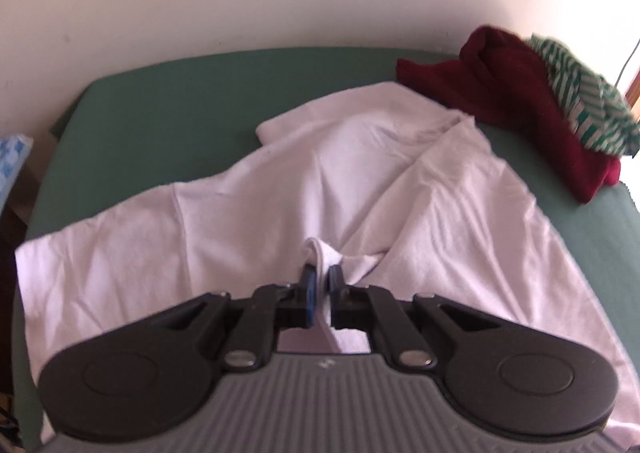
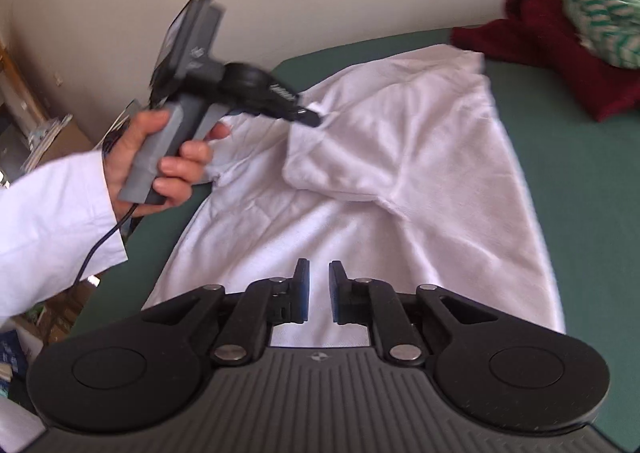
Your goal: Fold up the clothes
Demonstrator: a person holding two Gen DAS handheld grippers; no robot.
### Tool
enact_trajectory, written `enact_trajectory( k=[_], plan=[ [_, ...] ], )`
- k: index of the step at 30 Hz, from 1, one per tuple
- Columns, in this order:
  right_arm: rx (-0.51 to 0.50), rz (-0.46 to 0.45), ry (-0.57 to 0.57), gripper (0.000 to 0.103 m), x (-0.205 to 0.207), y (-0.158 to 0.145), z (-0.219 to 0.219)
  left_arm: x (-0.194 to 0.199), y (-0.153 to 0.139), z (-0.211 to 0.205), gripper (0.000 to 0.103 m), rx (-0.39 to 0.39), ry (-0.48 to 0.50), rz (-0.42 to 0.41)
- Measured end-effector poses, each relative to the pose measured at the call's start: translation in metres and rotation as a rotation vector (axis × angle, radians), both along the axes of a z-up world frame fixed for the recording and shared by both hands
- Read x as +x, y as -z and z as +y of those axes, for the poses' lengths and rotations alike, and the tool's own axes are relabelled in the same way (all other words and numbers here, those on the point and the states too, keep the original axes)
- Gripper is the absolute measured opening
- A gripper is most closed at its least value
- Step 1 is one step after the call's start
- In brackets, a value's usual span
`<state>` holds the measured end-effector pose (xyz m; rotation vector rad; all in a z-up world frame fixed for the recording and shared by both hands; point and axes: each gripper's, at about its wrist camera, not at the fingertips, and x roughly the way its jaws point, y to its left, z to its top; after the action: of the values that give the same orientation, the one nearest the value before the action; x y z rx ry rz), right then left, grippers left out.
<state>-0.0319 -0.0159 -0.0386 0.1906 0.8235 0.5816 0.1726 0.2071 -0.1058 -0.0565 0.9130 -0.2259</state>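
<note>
A rumpled white cotton garment [image 1: 360, 173] lies spread across the green-sheeted bed [image 1: 160, 101], its hem reaching the near edge. The left gripper [image 1: 323, 279] is clamped on a pinched-up fold of it. The right gripper [image 2: 319, 273] hovers above the cloth, jaws slightly parted with nothing between them. A dark red garment [image 1: 520, 93] and a green-striped cloth [image 1: 588, 109] are heaped at the far right corner; bare sheet lies far left.

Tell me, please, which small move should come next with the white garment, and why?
Probably bring the right tool down to pinch the white garment: its jaws stand apart, empty, above the cloth, while the left tool already pinches a bunched fold. Two grips would allow a fold.
</note>
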Motion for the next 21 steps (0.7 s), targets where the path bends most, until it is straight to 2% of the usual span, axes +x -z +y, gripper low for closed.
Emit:
enact_trajectory(
  k=[2,3,8,11,12,16,21],
  plan=[
    [-0.07,-0.002,0.052,0.023,-0.024,-0.004,-0.028,0.001,-0.008,-0.003,0.001,-0.001,0.009,-0.018],
    [-0.137,0.004,0.065,0.024,-0.04,-0.005,-0.044,0.002,-0.01,-0.007,0.001,0.01,0.016,-0.025],
    [-0.379,0.115,0.117,0.034,-0.121,0.002,-0.102,0.013,-0.017,-0.02,0.001,0.029,0.034,-0.021],
    [-0.429,0.142,0.194,0.039,-0.16,0.008,-0.124,0.015,-0.025,-0.027,0.001,0.035,0.046,-0.024],
    [-0.433,0.145,0.213,0.043,-0.17,0.011,-0.129,0.015,-0.028,-0.028,0.001,0.04,0.046,-0.025],
    [-0.42,0.13,0.257,0.044,-0.182,0.021,-0.138,0.021,-0.042,-0.033,0.001,0.065,0.023,-0.026],
    [-0.207,0.164,0.359,0.047,-0.183,0.025,-0.177,0.022,-0.061,-0.036,0.001,0.072,-0.029,-0.028]
  ],
)
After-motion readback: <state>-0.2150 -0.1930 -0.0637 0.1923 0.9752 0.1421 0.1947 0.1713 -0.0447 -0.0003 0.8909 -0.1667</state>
